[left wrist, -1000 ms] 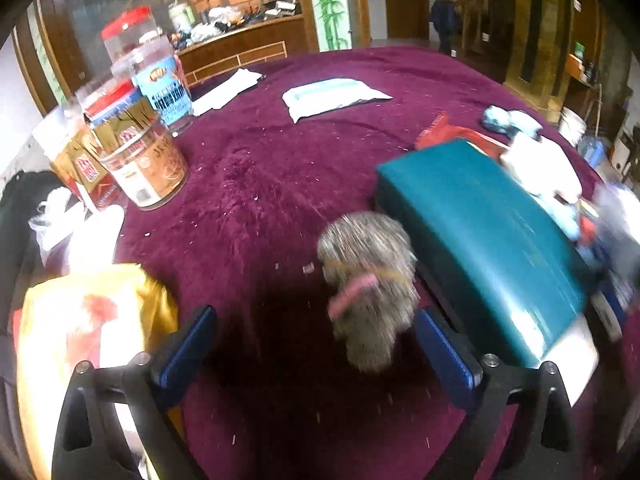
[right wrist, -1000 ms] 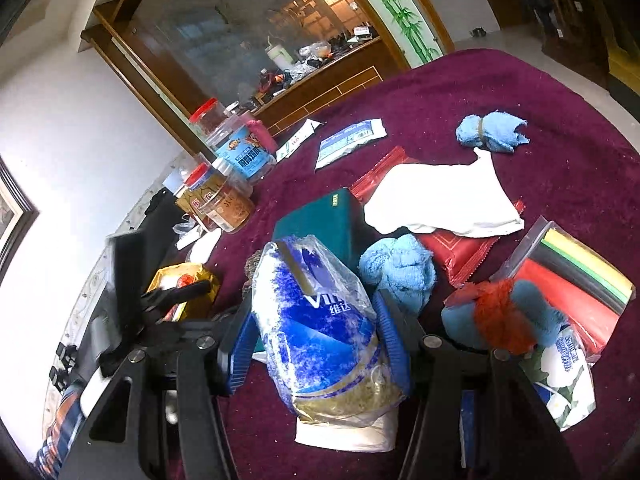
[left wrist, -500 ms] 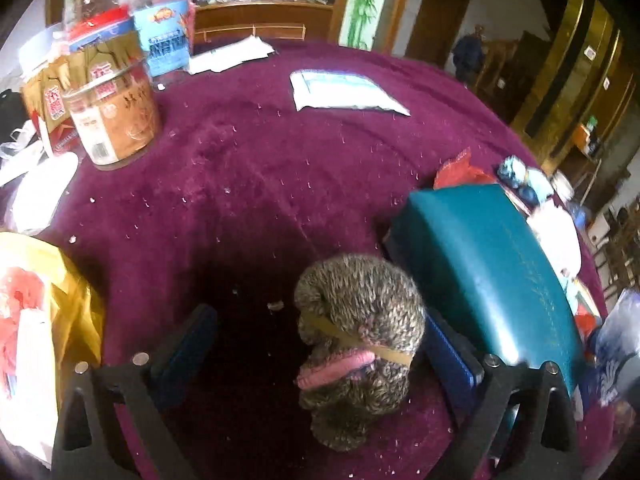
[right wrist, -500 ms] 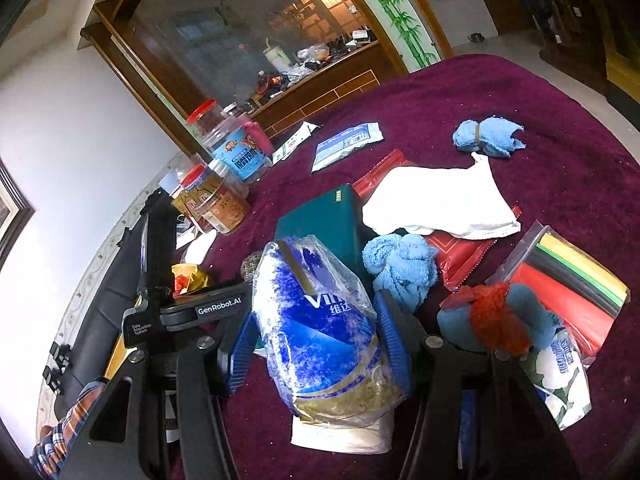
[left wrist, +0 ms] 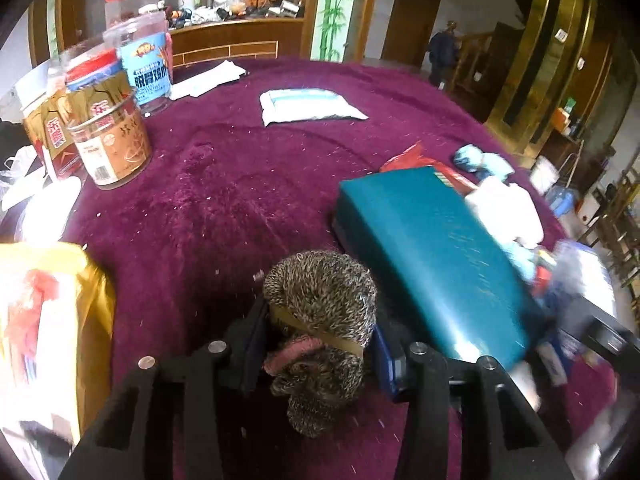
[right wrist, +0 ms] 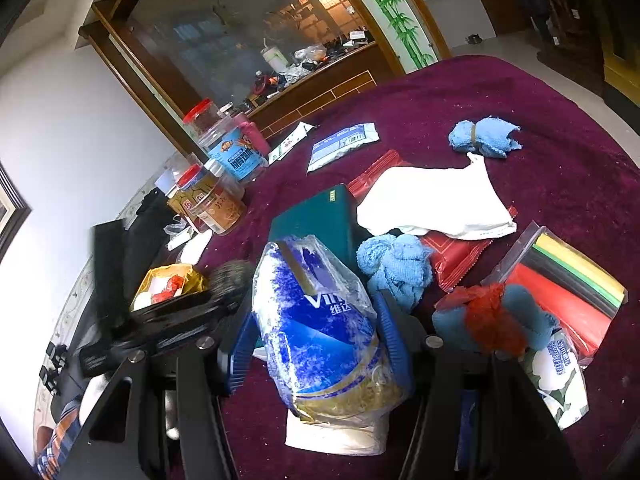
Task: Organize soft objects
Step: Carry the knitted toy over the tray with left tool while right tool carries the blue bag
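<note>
My left gripper (left wrist: 320, 354) is shut on a speckled grey-brown knit bundle (left wrist: 322, 312) tied with a rubber band and a pink strip, low over the maroon tablecloth (left wrist: 240, 184). The bundle shows blurred in the right wrist view (right wrist: 232, 276). My right gripper (right wrist: 316, 346) is shut on a blue and clear plastic tissue pack (right wrist: 320, 332). A light blue towel wad (right wrist: 394, 266) lies just beyond it. Another blue towel bundle (right wrist: 482, 138) lies far right. A white cloth (right wrist: 436, 202) lies on a red packet (right wrist: 456, 250).
A teal box (left wrist: 432, 256) lies right of the left gripper. Snack jars (left wrist: 108, 136) stand far left, a yellow bag (left wrist: 44, 320) near left. A white-blue packet (left wrist: 308, 104) lies far centre. A bag of coloured sheets (right wrist: 568, 284) and a blue-red soft item (right wrist: 492, 320) are right.
My left gripper has closed its fingers on the knit bundle, which lay between open fingers before. The right gripper keeps its hold on the tissue pack and has barely moved.
</note>
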`<state>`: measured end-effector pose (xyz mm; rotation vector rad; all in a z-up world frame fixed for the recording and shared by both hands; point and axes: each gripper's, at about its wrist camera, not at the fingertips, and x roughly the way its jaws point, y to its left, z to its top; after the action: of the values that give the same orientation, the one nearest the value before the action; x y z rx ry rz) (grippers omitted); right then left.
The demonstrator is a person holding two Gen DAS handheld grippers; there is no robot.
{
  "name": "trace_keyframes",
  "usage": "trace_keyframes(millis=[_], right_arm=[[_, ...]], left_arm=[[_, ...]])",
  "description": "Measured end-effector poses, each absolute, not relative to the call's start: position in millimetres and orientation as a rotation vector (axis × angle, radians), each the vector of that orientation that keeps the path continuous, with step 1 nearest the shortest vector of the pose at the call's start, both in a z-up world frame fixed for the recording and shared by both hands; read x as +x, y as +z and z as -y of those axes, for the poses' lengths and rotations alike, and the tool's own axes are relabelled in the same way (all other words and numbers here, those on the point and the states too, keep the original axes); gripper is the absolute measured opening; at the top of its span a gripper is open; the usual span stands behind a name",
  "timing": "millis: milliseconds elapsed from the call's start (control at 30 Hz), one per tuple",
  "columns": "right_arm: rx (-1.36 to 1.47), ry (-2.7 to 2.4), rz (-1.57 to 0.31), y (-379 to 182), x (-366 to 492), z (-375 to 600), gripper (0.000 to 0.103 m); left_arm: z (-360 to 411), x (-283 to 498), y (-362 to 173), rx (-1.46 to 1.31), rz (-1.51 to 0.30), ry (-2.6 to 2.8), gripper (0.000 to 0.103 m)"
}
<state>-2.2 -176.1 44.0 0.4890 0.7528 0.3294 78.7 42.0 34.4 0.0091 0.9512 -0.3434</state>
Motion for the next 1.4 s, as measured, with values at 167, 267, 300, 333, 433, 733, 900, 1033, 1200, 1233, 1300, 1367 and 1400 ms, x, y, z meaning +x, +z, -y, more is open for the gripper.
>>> trace_keyframes(millis=[167,267,300,333,433,733,900,1033,1200,1233,1300,1367,1400], right_arm=[[0.478,0.318,-0.759,42.9,-2.0,175.4,0.056],[0.478,0.304,-0.758,42.3,-2.5,177.2,0.056],[0.477,0.301,-0.759,42.0,-2.6,177.5,0.056],[0.475,0.296,-0.761,41.6,-2.3,177.5,0.056],[0.463,0.278,-0.772,39.1,-1.7,176.8,0.056],[0.362,0.225,-0.779,37.9,-2.9,161.4,0.056],[0.343,0.237,-0.792,50.2,-12.2,148.3,0.056],[0.296,0.268,-0.793,71.2,-23.8,124.8,0.056],[0.187,0.345,-0.781,105.5,-34.9,71.4,0.057],[0.166,0.362,-0.781,110.7,-35.5,59.4,0.057],[0.136,0.408,-0.785,119.0,-34.2,31.0,0.057],[0.118,0.451,-0.798,123.0,-30.5,4.2,0.057],[0.111,0.477,-0.809,123.8,-27.6,-12.7,0.057]], left_arm=[[-55.6,33.5,59.6,-0.056,-0.912,-0.421,0.049],[-70.4,7.9,69.9,-0.1,-0.898,-0.445,0.049],[-79.8,-2.6,74.0,-0.124,-0.89,-0.449,0.049],[-88.3,-10.9,77.3,-0.144,-0.884,-0.45,0.049],[-125.4,-38.6,85.9,-0.213,-0.857,-0.418,0.049],[-261.6,-106.0,83.2,-0.284,-0.791,-0.063,0.049],[-304.3,-114.7,73.1,-0.309,-0.803,0.045,0.049],[-320.1,-99.4,60.3,-0.287,-0.816,0.085,0.05],[-337.9,-81.4,43.4,-0.261,-0.843,0.145,0.051],[-339.9,-80.7,41.0,-0.25,-0.849,0.157,0.051],[-342.4,-77.1,36.1,-0.213,-0.86,0.201,0.058],[-346.0,-76.3,34.2,-0.184,-0.858,0.233,0.067],[-347.8,-77.5,34.3,-0.186,-0.849,0.238,0.07]])
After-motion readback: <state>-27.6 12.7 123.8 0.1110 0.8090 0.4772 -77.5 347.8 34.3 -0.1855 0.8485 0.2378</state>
